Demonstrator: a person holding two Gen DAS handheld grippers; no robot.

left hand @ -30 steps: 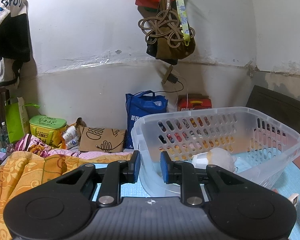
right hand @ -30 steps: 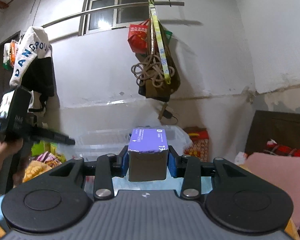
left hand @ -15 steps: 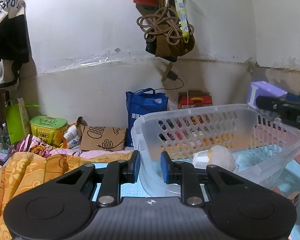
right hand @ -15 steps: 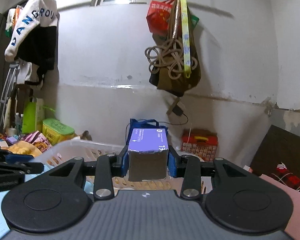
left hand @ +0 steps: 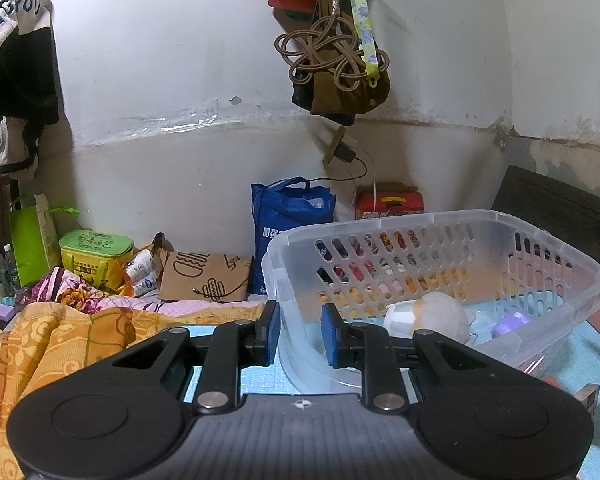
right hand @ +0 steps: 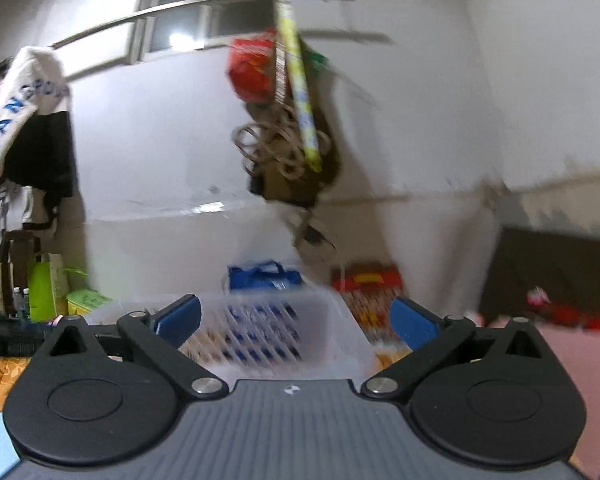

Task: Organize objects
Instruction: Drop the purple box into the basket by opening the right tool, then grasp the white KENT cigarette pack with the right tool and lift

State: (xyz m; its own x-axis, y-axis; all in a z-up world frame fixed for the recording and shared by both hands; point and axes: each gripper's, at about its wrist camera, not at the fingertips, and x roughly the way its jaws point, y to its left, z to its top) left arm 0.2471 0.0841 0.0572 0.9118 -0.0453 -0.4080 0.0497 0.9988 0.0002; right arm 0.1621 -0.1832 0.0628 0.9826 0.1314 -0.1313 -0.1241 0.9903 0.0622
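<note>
A clear slotted plastic basket point(left hand: 440, 236) stands on a light blue mat. Inside it lie a white and beige soft toy point(left hand: 432, 316) and a purple box point(left hand: 510, 322), seen through the wall. My left gripper point(left hand: 300, 334) has its blue pads close together on either side of the basket's near left corner wall. In the blurred right wrist view, my right gripper point(right hand: 296, 320) hangs in front of the basket point(right hand: 260, 328). Its jaws are opening wide and nothing is between them. The purple box is hidden in that view.
Along the wall behind stand a blue bag point(left hand: 292, 216), a red box point(left hand: 390, 202), a brown paper bag point(left hand: 204, 276) and a green tin point(left hand: 96, 254). An orange blanket point(left hand: 40, 340) lies left. Bags and rope point(left hand: 332, 64) hang above; a dark board point(left hand: 560, 208) stands right.
The right gripper let go of the purple box, which now lies in the basket. Its jaws went wide and it left the left wrist view. The left gripper kept still.
</note>
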